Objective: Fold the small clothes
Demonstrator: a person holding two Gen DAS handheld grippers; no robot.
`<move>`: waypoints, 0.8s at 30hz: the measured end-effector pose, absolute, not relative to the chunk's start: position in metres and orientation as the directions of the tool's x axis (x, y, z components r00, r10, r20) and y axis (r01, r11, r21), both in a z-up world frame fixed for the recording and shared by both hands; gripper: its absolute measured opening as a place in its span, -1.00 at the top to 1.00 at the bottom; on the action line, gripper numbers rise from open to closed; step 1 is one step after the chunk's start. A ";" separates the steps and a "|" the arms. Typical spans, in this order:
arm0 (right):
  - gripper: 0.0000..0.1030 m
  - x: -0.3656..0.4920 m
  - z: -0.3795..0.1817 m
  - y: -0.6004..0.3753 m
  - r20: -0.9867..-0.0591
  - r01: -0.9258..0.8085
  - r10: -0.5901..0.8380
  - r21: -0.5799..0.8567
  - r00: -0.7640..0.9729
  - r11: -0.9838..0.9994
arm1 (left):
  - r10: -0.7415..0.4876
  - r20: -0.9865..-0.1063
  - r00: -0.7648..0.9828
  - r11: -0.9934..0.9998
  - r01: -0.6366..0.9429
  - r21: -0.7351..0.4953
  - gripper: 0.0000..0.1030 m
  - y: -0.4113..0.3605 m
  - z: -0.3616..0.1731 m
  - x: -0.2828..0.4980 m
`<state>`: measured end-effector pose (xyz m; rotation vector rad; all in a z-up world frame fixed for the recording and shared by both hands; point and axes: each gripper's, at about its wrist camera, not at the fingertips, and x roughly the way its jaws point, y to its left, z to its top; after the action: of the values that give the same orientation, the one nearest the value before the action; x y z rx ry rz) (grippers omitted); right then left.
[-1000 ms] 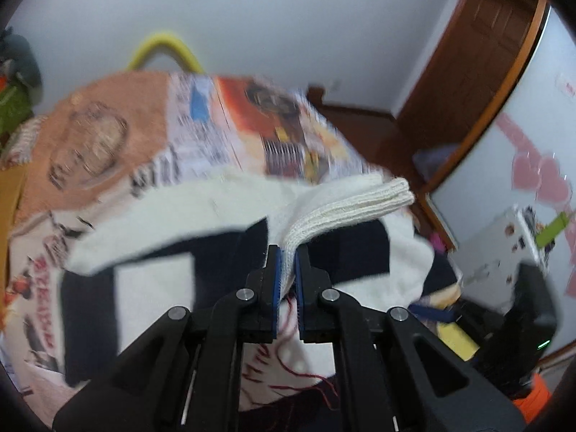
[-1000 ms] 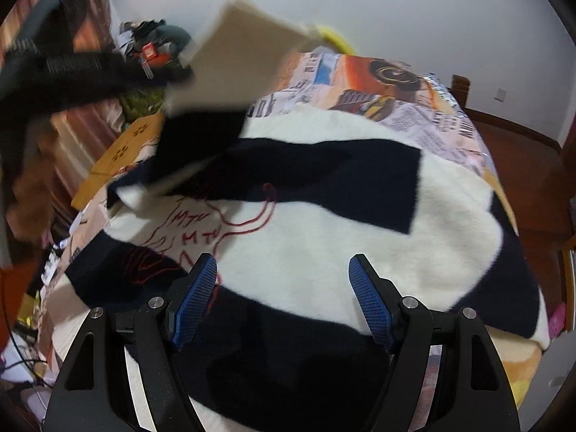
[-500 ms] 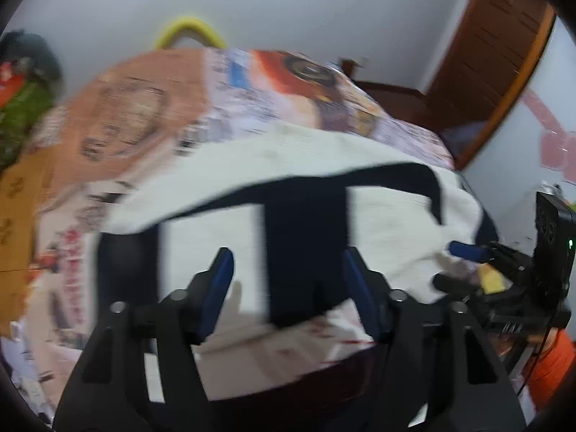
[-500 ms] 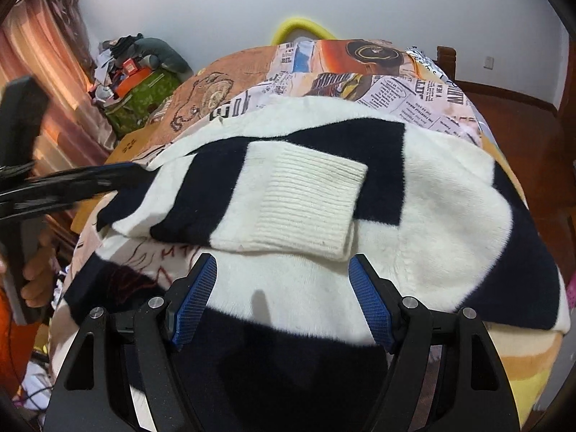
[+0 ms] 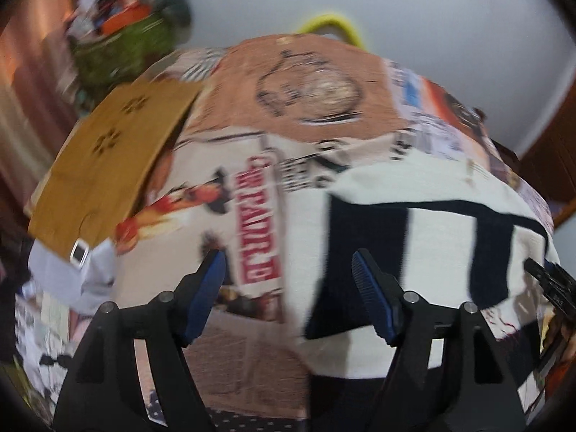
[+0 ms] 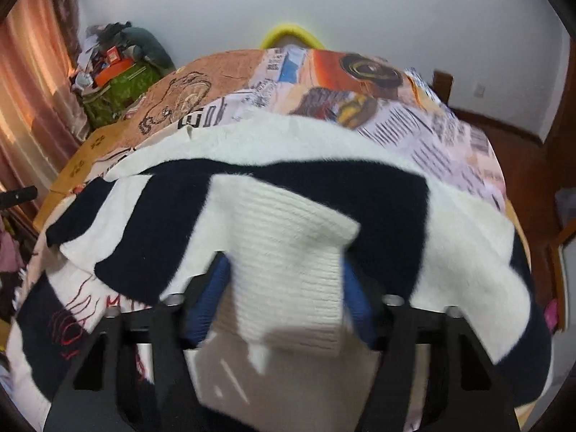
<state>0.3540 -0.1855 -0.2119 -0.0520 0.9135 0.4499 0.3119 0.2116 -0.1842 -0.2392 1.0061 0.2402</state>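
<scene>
A white and navy striped sweater point(image 6: 414, 223) lies on the printed bedspread point(image 6: 432, 126); it also shows at the right of the left wrist view point(image 5: 442, 237). One sleeve is folded across its chest, and the ribbed white cuff point(image 6: 288, 262) drapes over my right gripper point(image 6: 284, 298). That gripper's jaws are wide apart, with the blue pads partly hidden under the cuff. My left gripper point(image 5: 288, 298) is open and empty above the bedspread, just left of the sweater's edge.
A flat brown cardboard sheet point(image 5: 108, 165) lies at the bed's left edge. A cluttered pile with green fabric point(image 6: 115, 82) stands in the far left corner by the curtain. A wooden door point(image 5: 550, 158) and floor lie to the right.
My left gripper let go of the sleeve cuff, opened and swung left off the sweater. My right gripper moved forward under the folded cuff, which now lies over its pads.
</scene>
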 end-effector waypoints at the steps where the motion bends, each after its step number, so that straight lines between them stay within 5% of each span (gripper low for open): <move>1: 0.31 0.355 -0.209 -0.182 -0.771 -0.406 0.356 0.139 0.528 0.903 | 0.093 -0.858 0.505 0.942 -0.323 -0.088 -0.41 0.218 -0.188 0.311; 3: 0.63 0.355 -0.204 -0.178 -0.765 -0.422 0.355 0.121 0.537 0.898 | 0.103 -0.866 0.489 0.938 -0.338 -0.079 -0.41 0.226 -0.195 0.312; 6: 0.70 0.358 -0.191 -0.175 -0.743 -0.439 0.344 0.075 0.574 0.895 | 0.101 -0.875 0.474 0.940 -0.333 -0.072 -0.41 0.225 -0.204 0.315; 15: 0.71 0.374 -0.143 -0.192 -0.697 -0.407 0.298 0.010 0.652 0.914 | 0.069 -0.907 0.415 0.973 -0.228 -0.031 -0.41 0.184 -0.239 0.343; 24: 0.64 0.388 -0.185 -0.210 -0.799 -0.333 0.250 0.066 0.547 0.941 | 0.158 -0.894 0.420 0.982 -0.162 0.098 -0.62 0.161 -0.262 0.346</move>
<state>0.3883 -0.2101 -0.1852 -0.0976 0.9300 0.3461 0.3459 0.1612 -0.2621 -0.0041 1.1200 0.2010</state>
